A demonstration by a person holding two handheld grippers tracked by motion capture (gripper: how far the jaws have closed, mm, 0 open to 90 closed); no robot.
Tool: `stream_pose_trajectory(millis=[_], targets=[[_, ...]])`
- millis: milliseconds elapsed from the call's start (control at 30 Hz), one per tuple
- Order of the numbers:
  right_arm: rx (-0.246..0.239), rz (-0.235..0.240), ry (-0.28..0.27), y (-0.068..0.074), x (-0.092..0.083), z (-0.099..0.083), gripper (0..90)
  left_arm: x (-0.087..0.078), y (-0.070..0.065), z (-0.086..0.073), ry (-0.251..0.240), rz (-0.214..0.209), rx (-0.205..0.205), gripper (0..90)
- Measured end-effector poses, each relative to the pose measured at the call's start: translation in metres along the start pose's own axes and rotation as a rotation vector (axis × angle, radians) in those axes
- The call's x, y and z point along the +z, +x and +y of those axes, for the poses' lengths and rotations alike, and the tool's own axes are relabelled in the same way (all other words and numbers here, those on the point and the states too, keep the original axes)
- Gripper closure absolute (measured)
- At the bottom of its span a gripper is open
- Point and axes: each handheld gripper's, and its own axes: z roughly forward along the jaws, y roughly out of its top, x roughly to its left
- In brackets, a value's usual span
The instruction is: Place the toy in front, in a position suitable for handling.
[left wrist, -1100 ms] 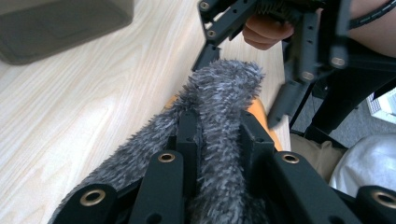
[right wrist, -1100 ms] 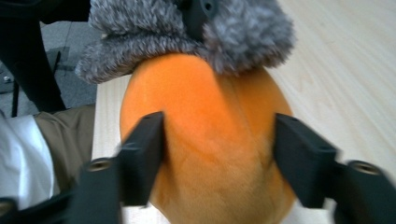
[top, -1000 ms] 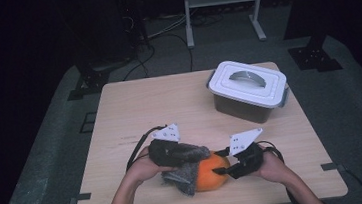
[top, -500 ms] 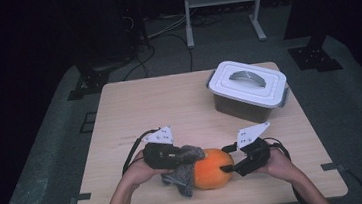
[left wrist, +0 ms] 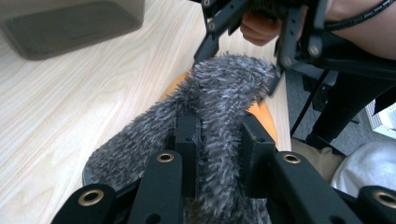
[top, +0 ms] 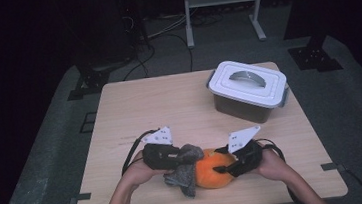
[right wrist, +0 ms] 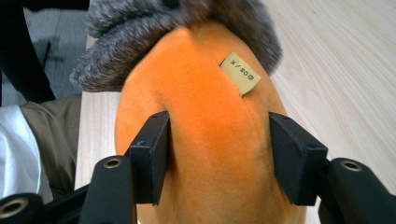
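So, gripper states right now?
Left gripper: shut on the grey furry cloth.
Right gripper: shut on the orange plush, jaws just closing.

Dark lab: lone table (top: 169,108), metal stand (top: 222,0)

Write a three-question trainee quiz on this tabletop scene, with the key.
1. True or false: the lidded container stands open.
2. What is the left gripper clamped on? A) grey furry cloth B) orange plush C) a cable
3. Which soft thing sits between the right gripper jaws?

Key: 1. False, its white lid is on. 2. A. 3. The orange plush, with a small tan tag; the jaws have just been closing around it.
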Motion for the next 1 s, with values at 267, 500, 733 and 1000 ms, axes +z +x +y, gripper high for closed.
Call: stream_pose_trajectory(millis=[267,500,733,1000], targets=[[0.078,0.004,-0.028,-0.010,-0.015,-0.018,29.8,0.021,0.002,0.002,-0.020,-0.041,-0.022,72.5],[0.035,-0.038,0.001,0.006,-0.020,0.006,17.3,0.029,-0.004,0.015,-0.012,-0.061,0.009,72.5],[0.053,-0.046,0.100,0.005,0.002,0.013,29.3,0.024,0.000,0.010,0.000,-0.035,-0.003,72.5],[0.035,-0.056,-0.023,0.004,0.009,0.023,45.8,-0.001,0.000,0.020,-0.077,-0.016,0.021,72.6]])
